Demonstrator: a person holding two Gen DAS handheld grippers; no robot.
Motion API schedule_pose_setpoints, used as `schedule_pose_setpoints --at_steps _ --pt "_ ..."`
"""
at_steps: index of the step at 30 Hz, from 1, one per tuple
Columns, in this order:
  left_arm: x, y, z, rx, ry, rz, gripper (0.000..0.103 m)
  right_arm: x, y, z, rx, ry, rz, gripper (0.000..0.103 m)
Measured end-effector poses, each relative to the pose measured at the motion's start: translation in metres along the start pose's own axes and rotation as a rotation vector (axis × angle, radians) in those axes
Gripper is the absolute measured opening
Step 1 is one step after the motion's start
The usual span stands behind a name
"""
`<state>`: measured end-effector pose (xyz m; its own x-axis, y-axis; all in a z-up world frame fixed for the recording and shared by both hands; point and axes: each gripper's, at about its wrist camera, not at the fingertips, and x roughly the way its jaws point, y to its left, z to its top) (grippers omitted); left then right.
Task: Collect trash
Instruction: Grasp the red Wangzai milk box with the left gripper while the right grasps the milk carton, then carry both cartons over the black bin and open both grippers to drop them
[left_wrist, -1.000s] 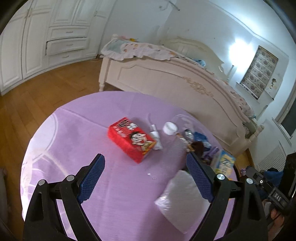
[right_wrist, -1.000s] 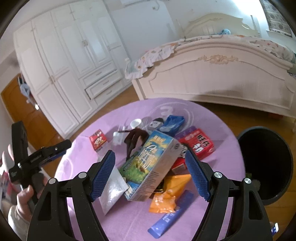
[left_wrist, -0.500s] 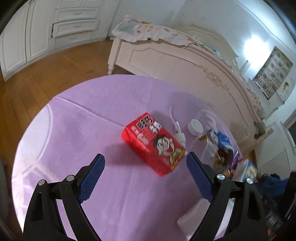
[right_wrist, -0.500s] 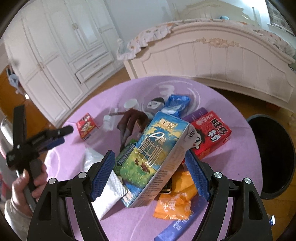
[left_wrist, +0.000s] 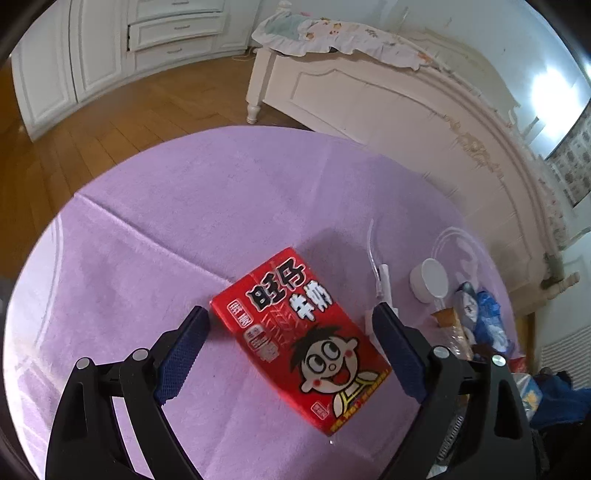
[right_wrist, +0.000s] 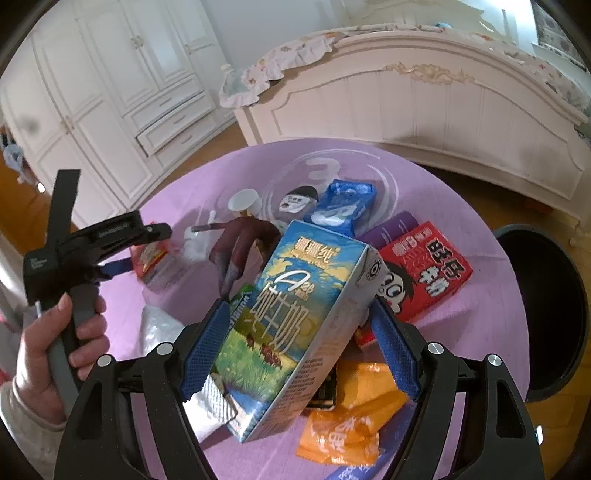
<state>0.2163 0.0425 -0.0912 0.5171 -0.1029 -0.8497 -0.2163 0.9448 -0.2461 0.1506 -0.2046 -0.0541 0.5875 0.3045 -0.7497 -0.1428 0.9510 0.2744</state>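
Observation:
A red milk carton (left_wrist: 301, 332) with a cartoon face lies flat on the purple tablecloth (left_wrist: 166, 221). My left gripper (left_wrist: 291, 312) straddles it, open, one pad on each side and neither pressing. In the right wrist view the same gripper (right_wrist: 122, 240) hangs over that small red carton (right_wrist: 151, 254), held by a hand (right_wrist: 44, 350). A blue and yellow milk carton (right_wrist: 295, 314) leans on a heap of wrappers. My right gripper (right_wrist: 299, 306) stands open around it, its pads close to the carton's sides.
A black bin (right_wrist: 546, 314) stands on the floor right of the table. The heap holds a second red carton (right_wrist: 424, 269), an orange packet (right_wrist: 351, 417), a blue packet (right_wrist: 343, 206), a white cup (right_wrist: 243, 201) and a clear bag (right_wrist: 159, 328). A bed (right_wrist: 424, 103) lies behind.
Both grippers have come down and forward. The red carton now lies between the left jaws and the blue carton between the right jaws. Neither gap has changed.

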Motion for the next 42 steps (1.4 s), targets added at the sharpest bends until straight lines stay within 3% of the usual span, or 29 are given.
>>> schedule_pose_setpoints --at_steps 6,11,17,26,31,35,42 --pt "0.003 -0.003 0.001 0.053 -0.006 0.03 0.088 0.011 0.01 0.003 -0.073 -0.016 -0.006 0.071" --pt "-0.006 0.008 -0.009 0.089 -0.034 0.0 0.076 0.006 0.014 -0.001 -0.107 -0.036 0.035 0.056" --pt "-0.022 0.023 -0.018 0.126 -0.058 -0.065 0.055 -0.011 0.007 -0.004 -0.069 -0.076 0.1 0.054" --pt "-0.052 0.028 -0.025 0.155 -0.13 -0.12 0.054 -0.042 0.0 -0.012 -0.034 -0.142 0.146 0.052" --pt "-0.084 -0.001 -0.027 0.196 -0.194 -0.201 0.054 -0.065 -0.011 -0.014 -0.003 -0.208 0.179 0.051" --pt "-0.104 -0.046 -0.033 0.262 -0.226 -0.288 0.054 -0.084 -0.029 -0.015 0.032 -0.26 0.191 0.051" --pt "-0.106 -0.124 -0.05 0.374 -0.213 -0.394 0.054 -0.119 -0.089 -0.02 0.131 -0.35 0.169 0.051"
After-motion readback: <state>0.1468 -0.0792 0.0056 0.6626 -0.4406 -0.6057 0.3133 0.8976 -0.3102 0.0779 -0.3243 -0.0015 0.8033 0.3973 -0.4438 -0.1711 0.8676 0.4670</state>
